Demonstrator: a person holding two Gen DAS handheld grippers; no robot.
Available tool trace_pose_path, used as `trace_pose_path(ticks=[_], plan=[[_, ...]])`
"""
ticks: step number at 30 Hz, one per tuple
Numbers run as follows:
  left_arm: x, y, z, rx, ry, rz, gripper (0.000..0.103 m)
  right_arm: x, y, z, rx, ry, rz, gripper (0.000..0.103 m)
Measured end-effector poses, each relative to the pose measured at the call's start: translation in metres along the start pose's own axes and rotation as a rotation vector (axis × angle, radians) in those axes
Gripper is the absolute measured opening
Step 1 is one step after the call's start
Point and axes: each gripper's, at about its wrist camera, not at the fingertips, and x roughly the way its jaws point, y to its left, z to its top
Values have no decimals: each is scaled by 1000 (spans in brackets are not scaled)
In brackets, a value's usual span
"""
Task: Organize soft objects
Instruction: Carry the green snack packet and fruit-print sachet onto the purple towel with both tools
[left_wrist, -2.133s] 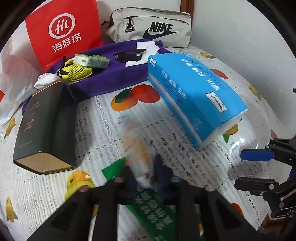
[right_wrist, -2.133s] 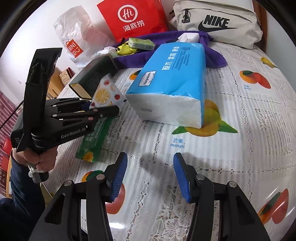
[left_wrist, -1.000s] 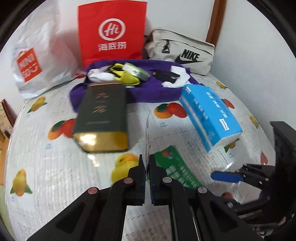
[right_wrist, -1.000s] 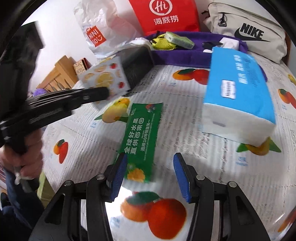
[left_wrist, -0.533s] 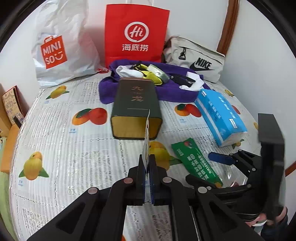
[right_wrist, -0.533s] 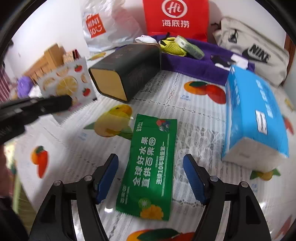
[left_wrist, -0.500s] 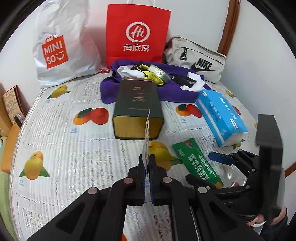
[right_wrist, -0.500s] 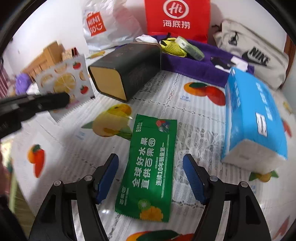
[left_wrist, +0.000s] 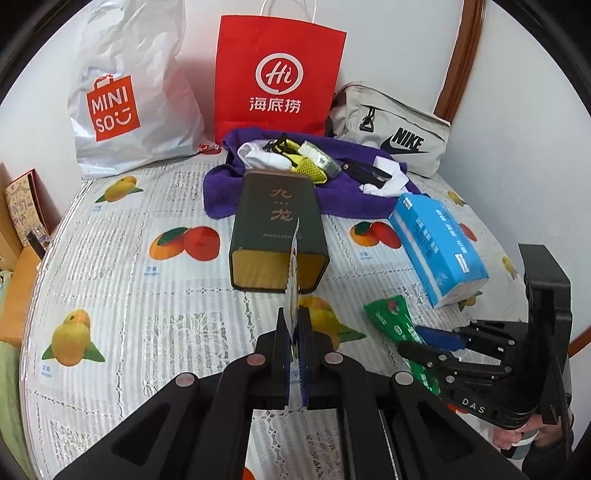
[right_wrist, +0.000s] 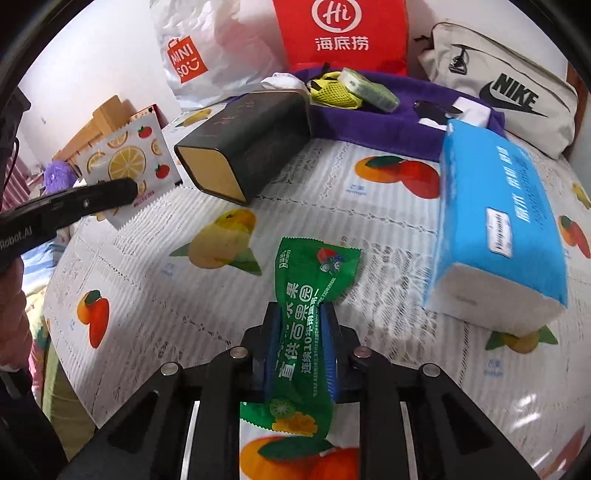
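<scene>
While the right gripper (right_wrist: 300, 345) pinches the green snack packet (right_wrist: 309, 317) across its middle, crumpling it between the blue pads (right_wrist: 328, 354), the packet's far end reaches out over the table (right_wrist: 155, 295) toward the centre and its near end hangs by the table's near edge. The left gripper (left_wrist: 294, 345) is pressed together on the fruit-print sachet (right_wrist: 127, 168), held edge-on and upright above the table's left side, off the cloth.

Blue tissue pack (right_wrist: 498, 236): lying near the right edge, just beside the green packet's far end, a narrow strip of cloth between them. Dark tin box (right_wrist: 247, 144): on its side at the table's middle, gold end facing the near edge. Purple towel (right_wrist: 388, 118) bunched along the far edge, carrying small items; the tin's far end touches it. Behind it stand the red paper bag (left_wrist: 279, 75), white Miniso bag (left_wrist: 129, 92) and grey Nike pouch (left_wrist: 391, 129).

Open cloth: wide on the left half, between the tin and the left edge.
</scene>
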Motion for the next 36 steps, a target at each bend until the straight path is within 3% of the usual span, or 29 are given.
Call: trace_pose_path(ticks=[17,36], plan=[[0,-20,48,17,-26,-38,4,-57,-24,43,7,-119,-35,22],[30,-18,120,25,-34,-48,4,-59,-74,121,37,-178,-90,22]])
